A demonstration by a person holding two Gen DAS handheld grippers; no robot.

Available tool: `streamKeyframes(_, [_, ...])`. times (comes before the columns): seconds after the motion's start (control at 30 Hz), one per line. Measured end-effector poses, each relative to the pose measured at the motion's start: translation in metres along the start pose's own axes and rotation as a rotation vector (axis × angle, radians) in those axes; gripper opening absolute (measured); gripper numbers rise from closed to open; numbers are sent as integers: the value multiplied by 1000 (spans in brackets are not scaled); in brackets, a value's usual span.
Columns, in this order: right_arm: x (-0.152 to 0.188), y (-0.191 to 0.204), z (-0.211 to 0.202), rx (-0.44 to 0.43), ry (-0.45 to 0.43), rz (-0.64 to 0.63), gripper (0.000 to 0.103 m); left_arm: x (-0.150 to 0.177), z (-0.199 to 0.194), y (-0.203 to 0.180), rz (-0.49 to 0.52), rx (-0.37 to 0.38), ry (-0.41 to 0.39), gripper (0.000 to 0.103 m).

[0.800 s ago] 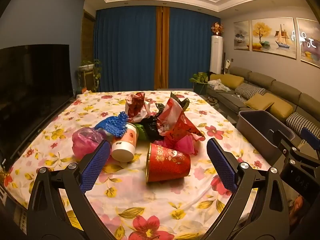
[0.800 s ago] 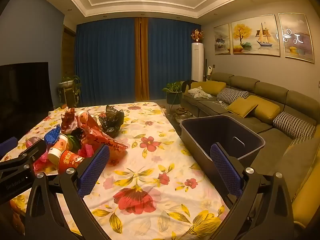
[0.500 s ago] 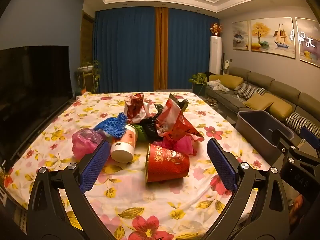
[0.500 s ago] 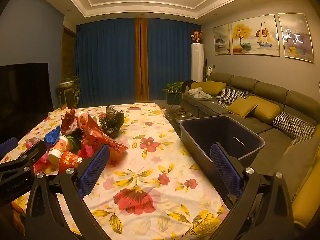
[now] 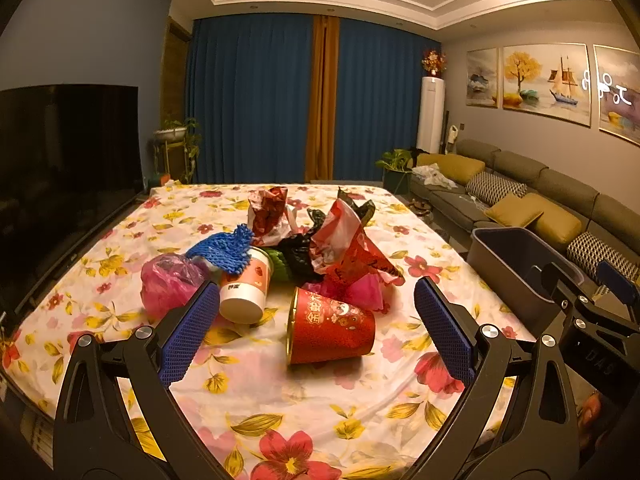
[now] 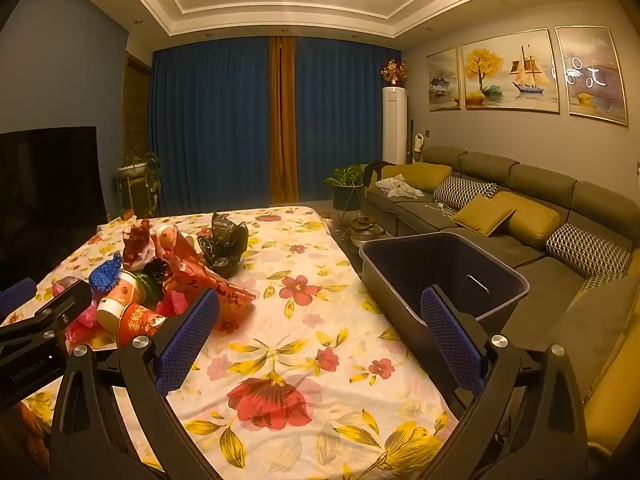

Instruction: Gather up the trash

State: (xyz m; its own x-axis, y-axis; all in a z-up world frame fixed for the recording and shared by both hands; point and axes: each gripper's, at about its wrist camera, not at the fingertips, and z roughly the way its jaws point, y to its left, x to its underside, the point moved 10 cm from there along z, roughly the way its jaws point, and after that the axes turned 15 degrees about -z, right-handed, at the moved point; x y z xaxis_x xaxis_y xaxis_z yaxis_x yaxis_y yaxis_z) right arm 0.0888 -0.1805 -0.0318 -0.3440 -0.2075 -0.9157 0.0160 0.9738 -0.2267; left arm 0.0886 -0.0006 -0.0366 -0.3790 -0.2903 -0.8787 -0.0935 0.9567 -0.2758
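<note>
**Mia:** Red paper, shiny and thin, that's what the red paper cup (image 5: 331, 330) is made of. It lies on its side right in front of the left gripper (image 5: 316, 328), between the two blue pads, but they don't touch it. The jaws are spread as wide as they go.

**Ben:** Will it be heavy?

**Mia:** I think it's very light. It could squash if you squeeze hard, and it may roll away. I'd pinch it across its round middle, or on the rim.

**Ben:** And the white cup (image 5: 246, 288)?

**Mia:** It's tipped over too, just past the left pad (image 5: 188, 336). It has a blue mesh scrubber (image 5: 224, 250) stuck on top. Beside it, more to the left, is a pink plastic bag (image 5: 168, 284). That one is soft and crinkly. You can grab it anywhere.

**Ben:** What about the pile behind?

**Mia:** Red wrappers (image 5: 352, 252), a black bag (image 5: 298, 254) and something green. All floppy, light stuff, I'd guess. They sit on the flowery tablecloth (image 5: 280, 412), farther out than the red cup.

**Ben:** Where does it all go?

**Mia:** Into the grey bin (image 6: 444, 272). It stands off the table edge, just ahead of the right gripper (image 6: 320, 334), behind its right pad. As far as I can see, nothing is in it yet.

**Ben:** Is the right gripper holding anything?

**Mia:** No. Its jaws are spread wide over bare cloth. The trash pile is off to its left.
</note>
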Motion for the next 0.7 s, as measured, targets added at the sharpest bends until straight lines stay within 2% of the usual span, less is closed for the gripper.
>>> streamKeyframes(0.7, [-1, -3, 1, 0, -4, 2, 98, -2, -2, 0, -2, -3, -21, 96])
